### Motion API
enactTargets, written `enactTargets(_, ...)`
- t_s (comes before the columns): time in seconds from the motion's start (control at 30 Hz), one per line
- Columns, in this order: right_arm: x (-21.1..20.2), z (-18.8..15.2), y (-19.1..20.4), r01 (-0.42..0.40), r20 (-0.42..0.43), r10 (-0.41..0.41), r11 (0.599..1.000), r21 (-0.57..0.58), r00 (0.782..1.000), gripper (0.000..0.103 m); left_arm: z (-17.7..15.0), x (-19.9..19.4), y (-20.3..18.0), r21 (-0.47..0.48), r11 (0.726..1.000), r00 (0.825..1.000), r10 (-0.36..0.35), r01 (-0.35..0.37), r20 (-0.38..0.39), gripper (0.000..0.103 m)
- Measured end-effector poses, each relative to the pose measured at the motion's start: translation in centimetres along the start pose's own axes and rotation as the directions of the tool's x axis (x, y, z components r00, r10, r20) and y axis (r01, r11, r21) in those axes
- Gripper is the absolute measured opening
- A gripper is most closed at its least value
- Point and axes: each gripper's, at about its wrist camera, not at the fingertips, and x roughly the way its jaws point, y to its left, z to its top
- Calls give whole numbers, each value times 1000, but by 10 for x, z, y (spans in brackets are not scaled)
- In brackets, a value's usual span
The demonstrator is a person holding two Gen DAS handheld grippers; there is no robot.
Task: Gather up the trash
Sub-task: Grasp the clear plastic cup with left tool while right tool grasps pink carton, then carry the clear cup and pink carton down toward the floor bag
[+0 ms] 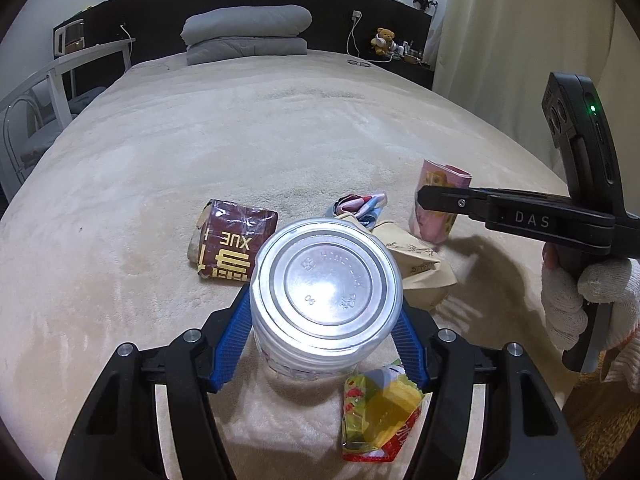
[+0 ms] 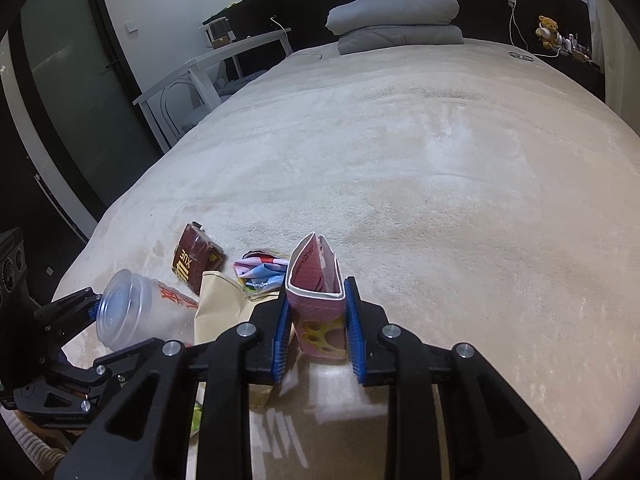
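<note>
Left gripper (image 1: 326, 340): jaws clamped on clear plastic cup (image 1: 326, 292), lower centre. Right gripper (image 2: 316, 332): jaws clamped on pink carton (image 2: 318, 304), apparently upright. Maroon packet (image 1: 232, 244), tan paper bag (image 1: 420, 264) beside them on bed (image 1: 280, 128).

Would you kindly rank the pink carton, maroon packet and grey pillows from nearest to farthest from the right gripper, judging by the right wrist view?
1. Pink carton: clamped between the right gripper's pads.
2. Maroon packet: ahead, to the left on the bed.
3. Grey pillows: far end, against the headboard.
</note>
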Motion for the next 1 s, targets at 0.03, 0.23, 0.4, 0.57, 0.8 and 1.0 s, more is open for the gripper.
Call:
enactTargets(0.03, -3, -1, 1, 0, 3, 0, 1000, -1, 1000, 26, -1, -4, 1, -5, 1000, 1000, 2, -2, 7, 63)
enactTargets(0.23, -29, -10, 8, -10, 33, 11, 1000, -6, 999, 26, -3, -26, -1, -31, 999, 998, 9, -7, 55, 63)
enactTargets(0.4, -51, -17, 12, -28, 54, 28, 1000, 2, 998, 26, -6, -47, -4, -57, 998, 995, 11, -5, 100, 63)
enactTargets(0.57, -74, -27, 13, -42, 80, 41, 999, 16, 996, 26, -15, -67, -8, -81, 997, 991, 14, -3, 133, 63)
enactTargets(0.8, -99, -54, 21, -52, 89, 49, 998, 32, 995, 26, -36, -90, -14, -108, 994, 986, 14, 4, 165, 63)
enactTargets(1.0, -125, -83, 28, -72, 109, 65, 996, 61, 992, 26, -57, -116, -28, -127, 991, 977, -11, 39, 214, 63)
